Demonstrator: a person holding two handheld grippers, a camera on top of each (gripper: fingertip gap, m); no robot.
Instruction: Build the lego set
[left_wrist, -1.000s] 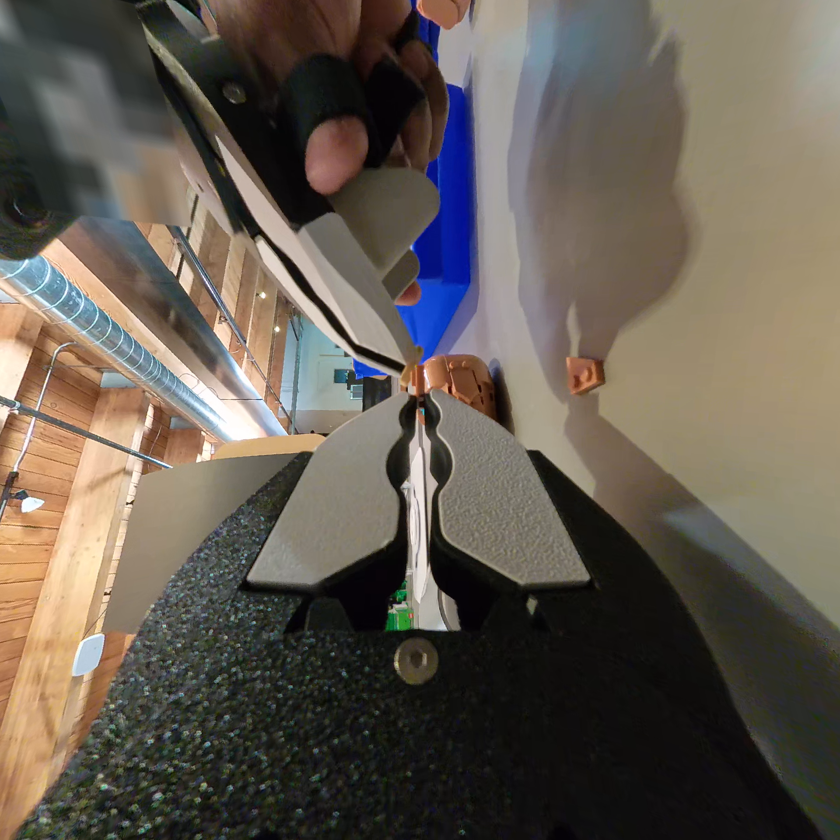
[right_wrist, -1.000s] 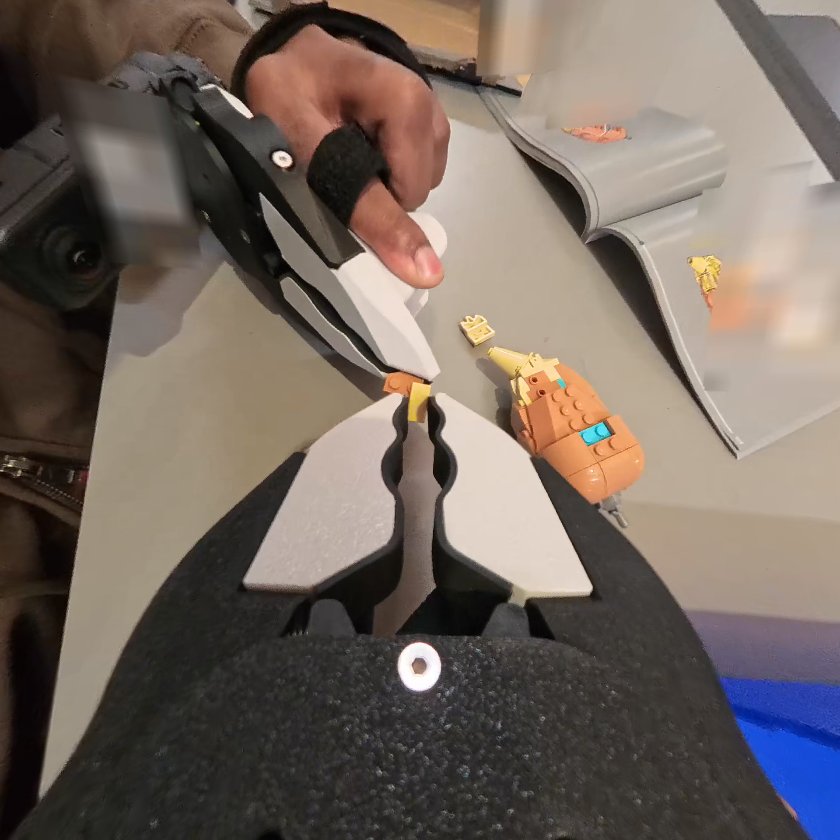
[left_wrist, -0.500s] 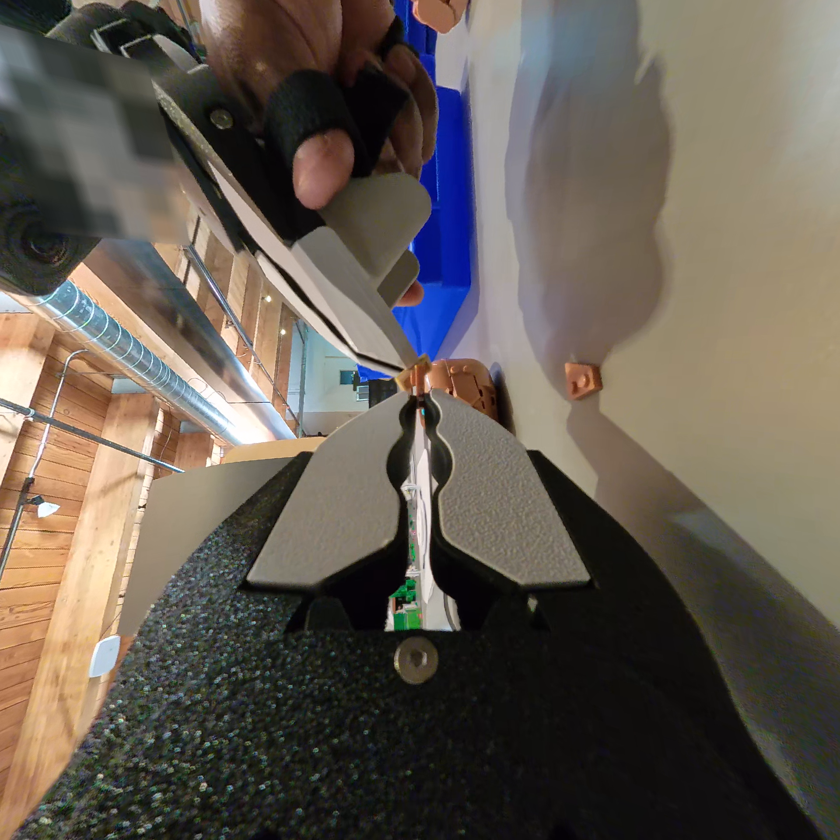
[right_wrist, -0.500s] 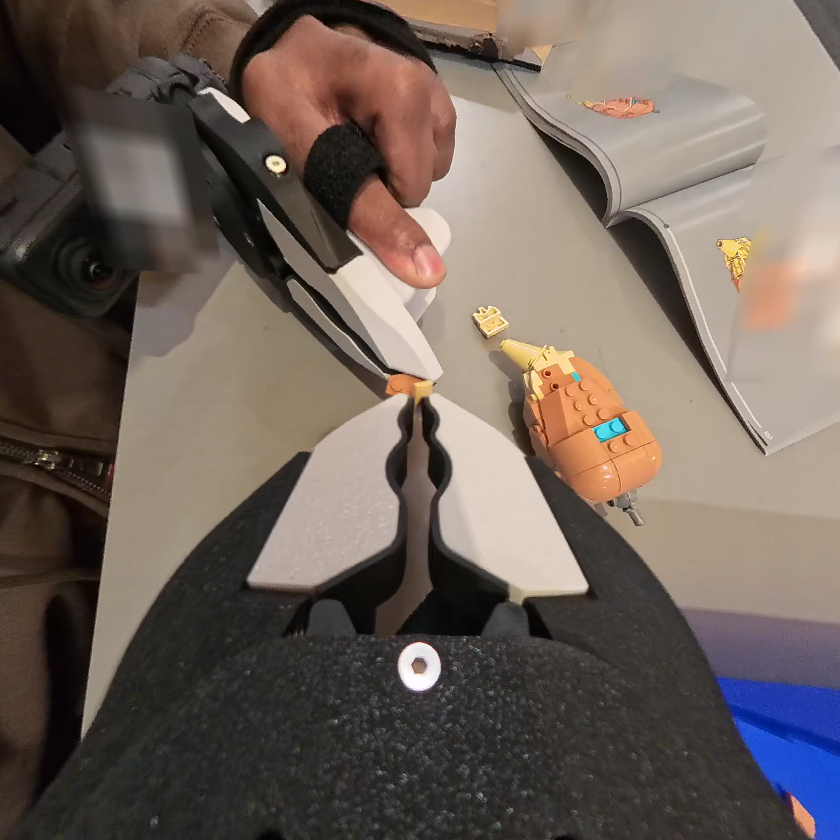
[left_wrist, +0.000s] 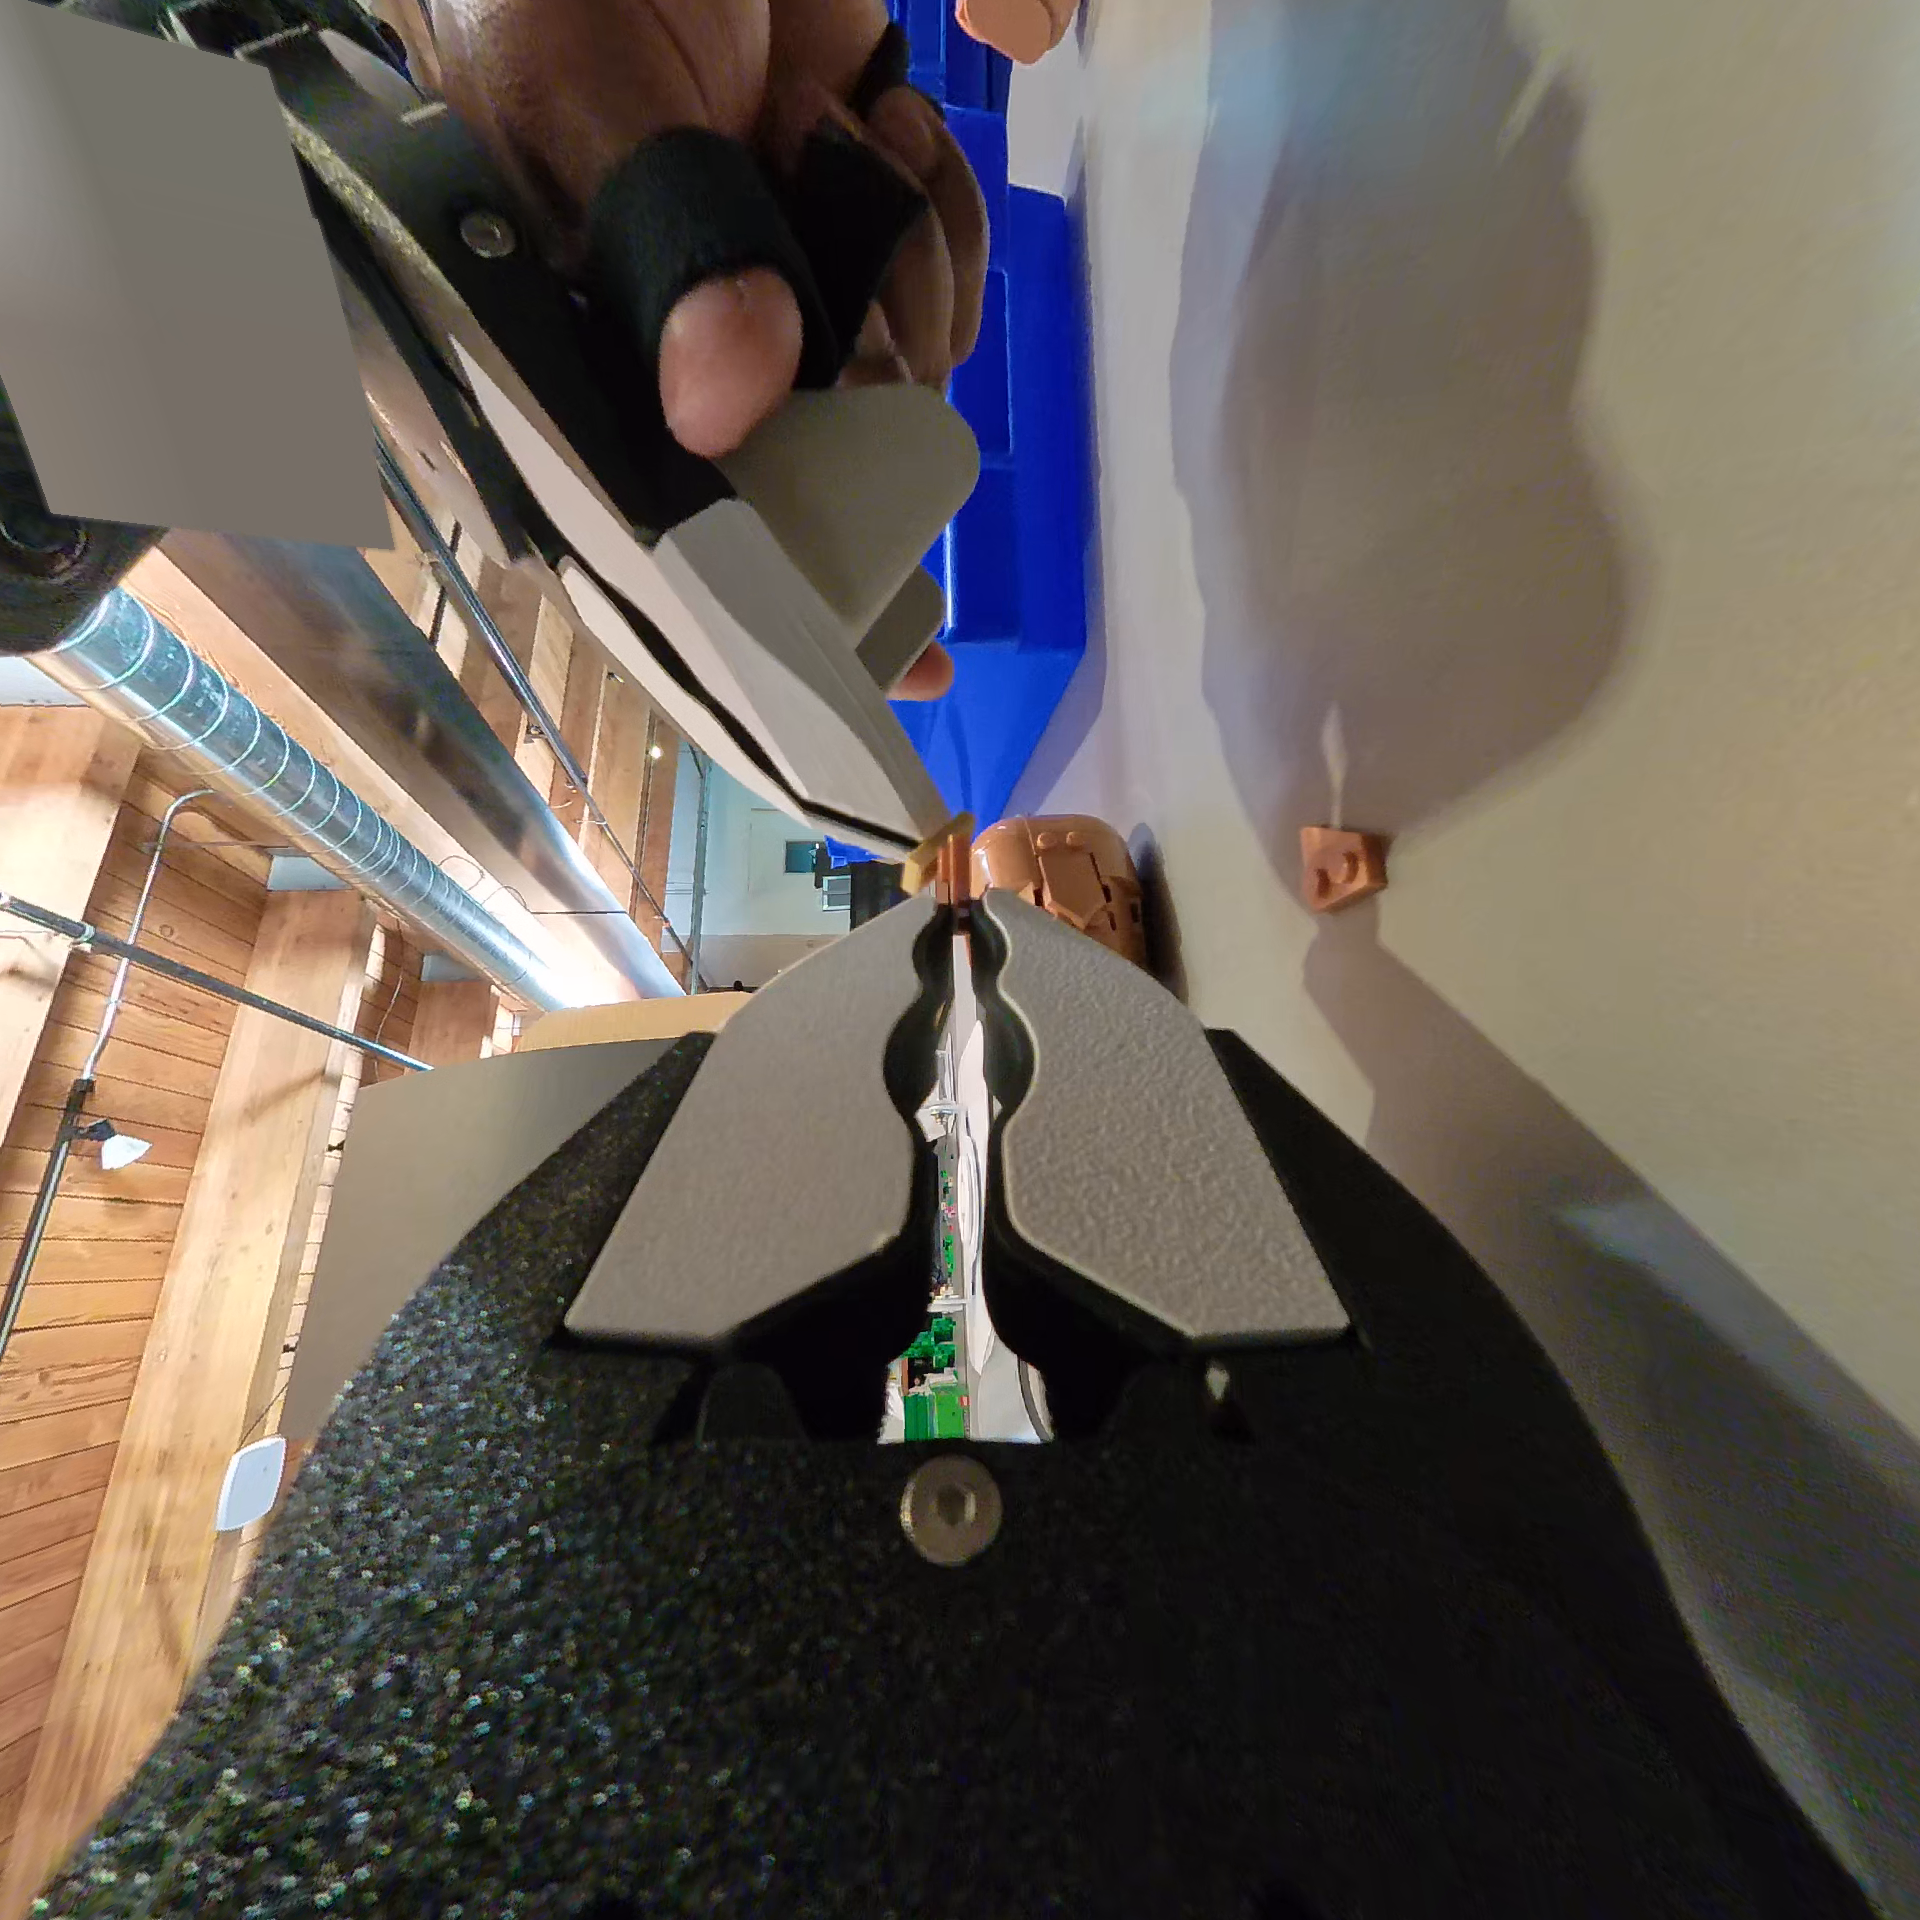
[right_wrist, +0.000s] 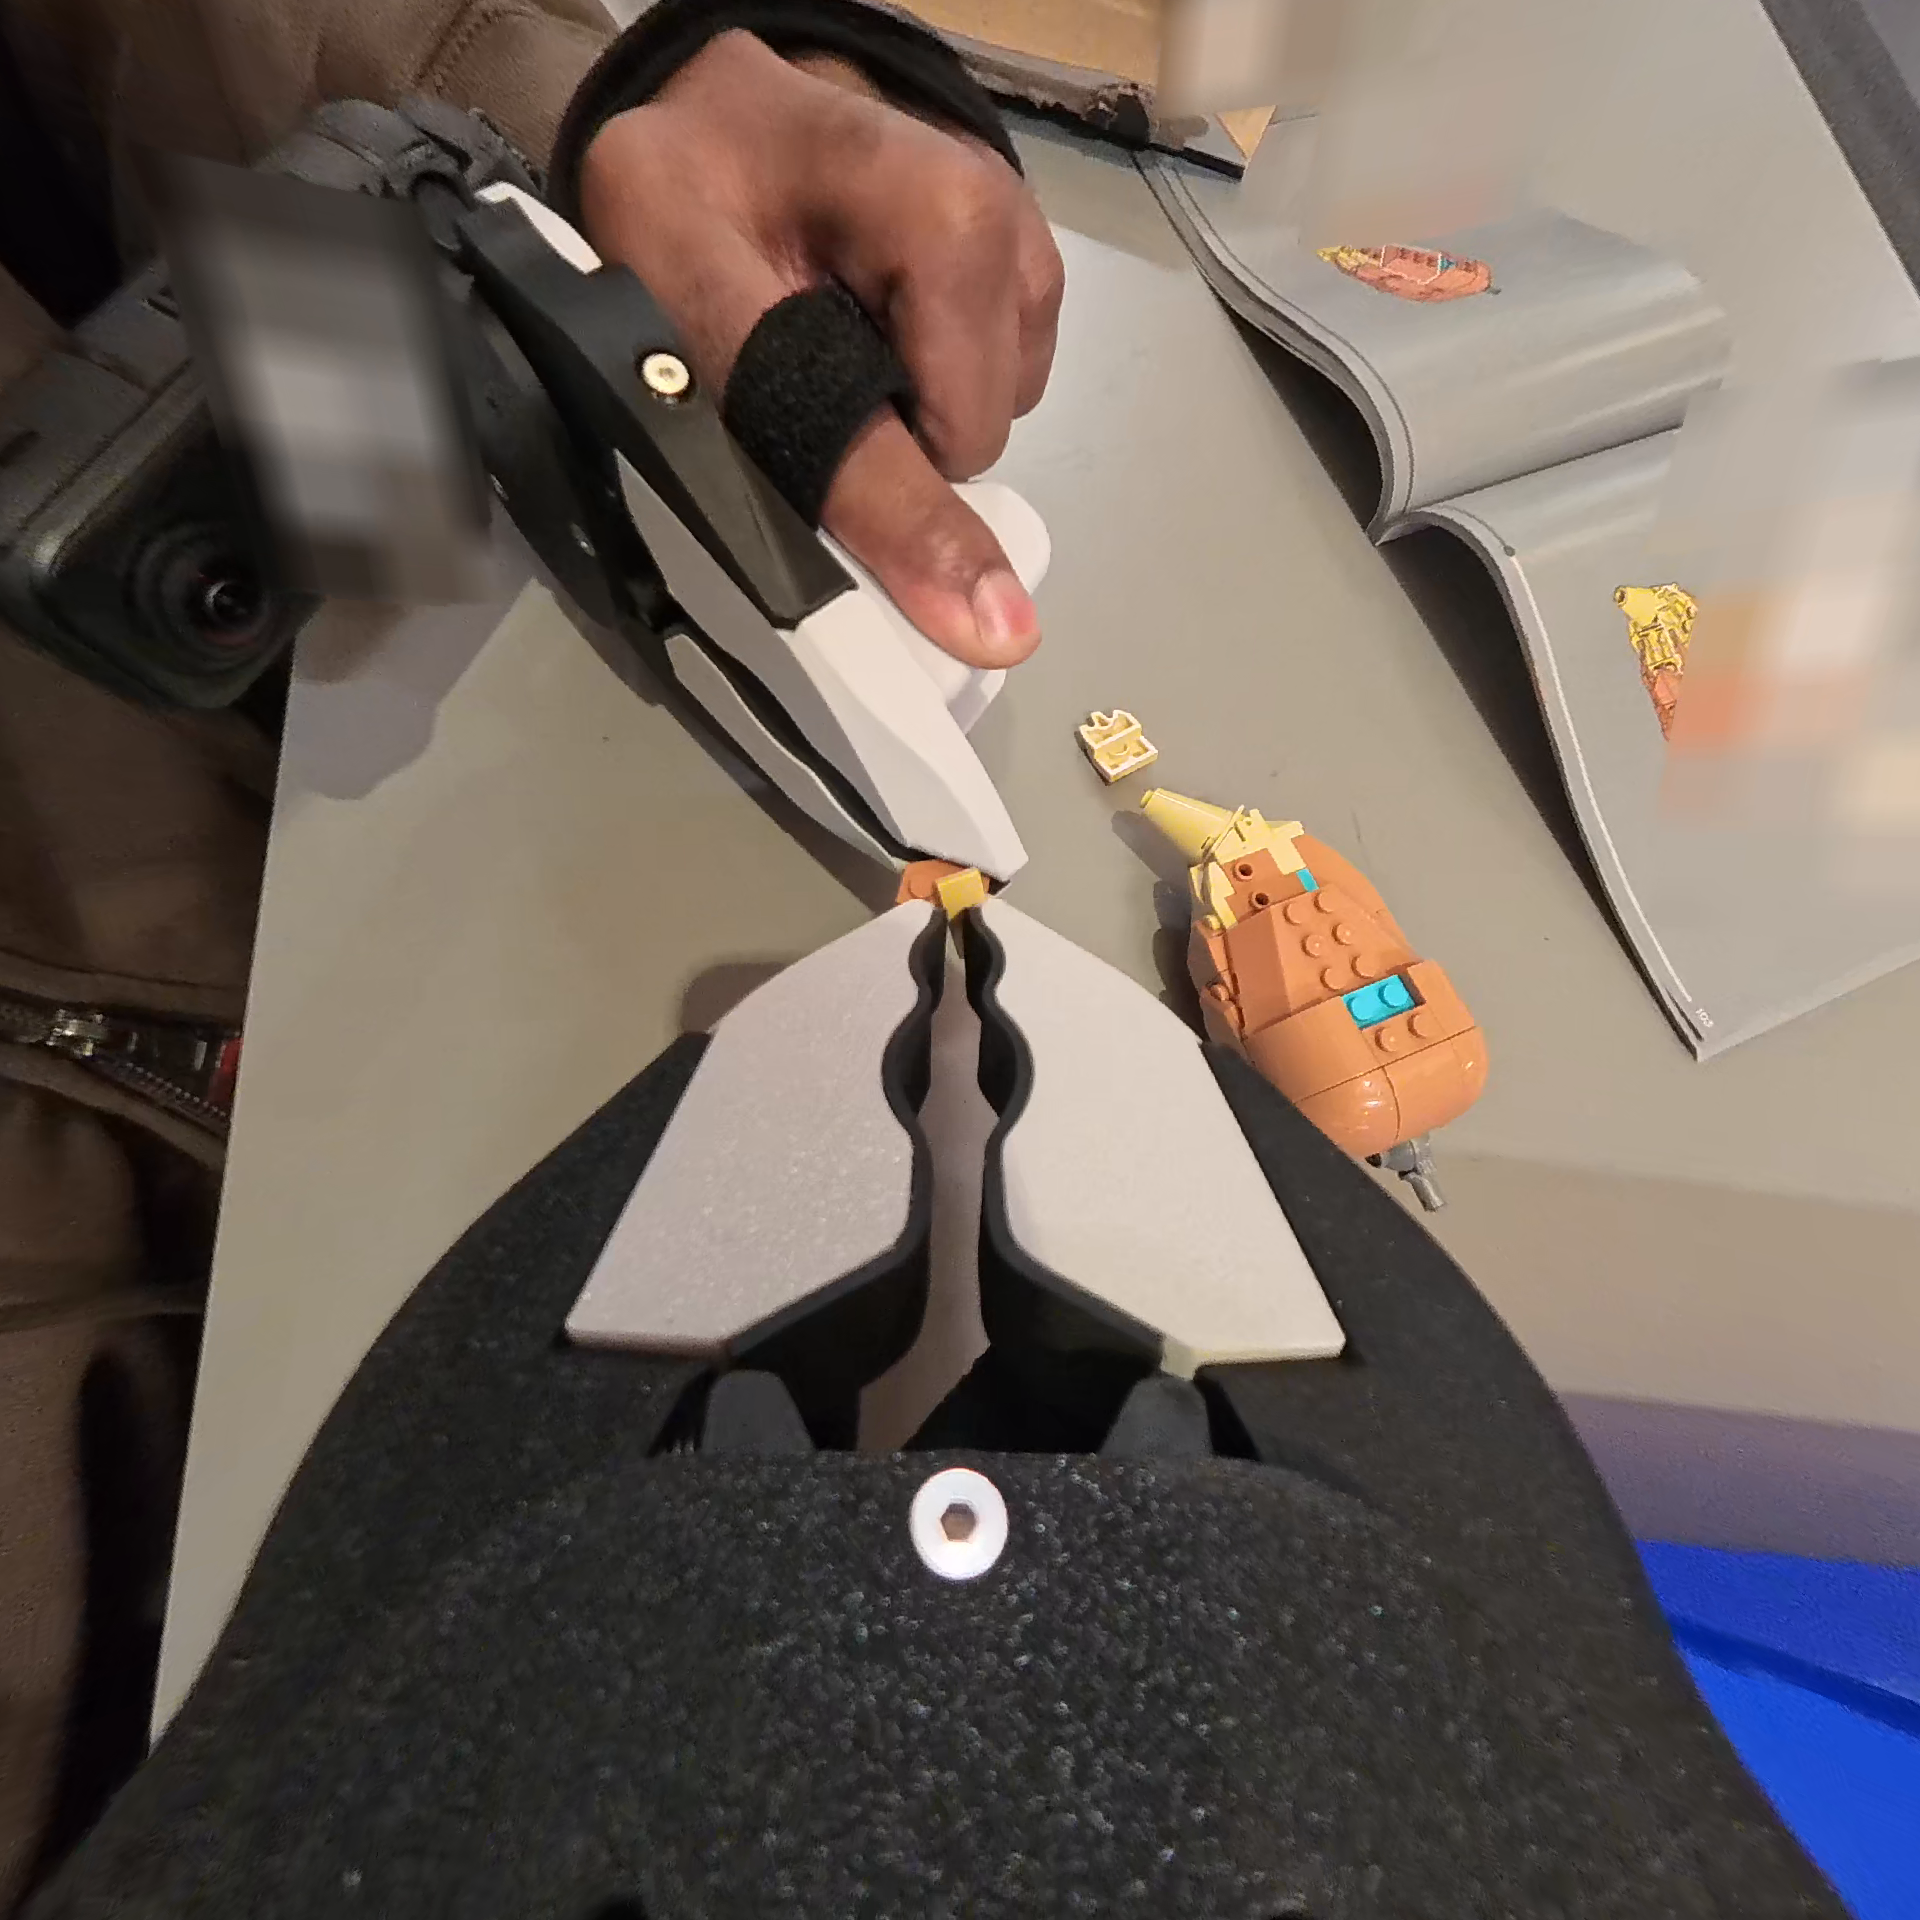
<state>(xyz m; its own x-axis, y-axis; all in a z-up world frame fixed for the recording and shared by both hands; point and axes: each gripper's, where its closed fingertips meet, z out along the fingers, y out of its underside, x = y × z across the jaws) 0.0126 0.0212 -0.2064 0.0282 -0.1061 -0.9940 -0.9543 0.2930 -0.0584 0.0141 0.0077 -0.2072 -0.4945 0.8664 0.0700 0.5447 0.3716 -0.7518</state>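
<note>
Where both tips meet left of the orange model (right_wrist: 1340, 997), right gripper (right_wrist: 958, 920) clamped on tan piece (right_wrist: 958, 891), left gripper (left_wrist: 958, 914) clamped on orange piece (left_wrist: 952, 871), loose tan brick (right_wrist: 1117, 746) above the model.

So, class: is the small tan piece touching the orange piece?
Touching. In the right wrist view the tan piece, pinched in the right tongs, sits against the orange piece held by the left tongs, no gap.
</note>
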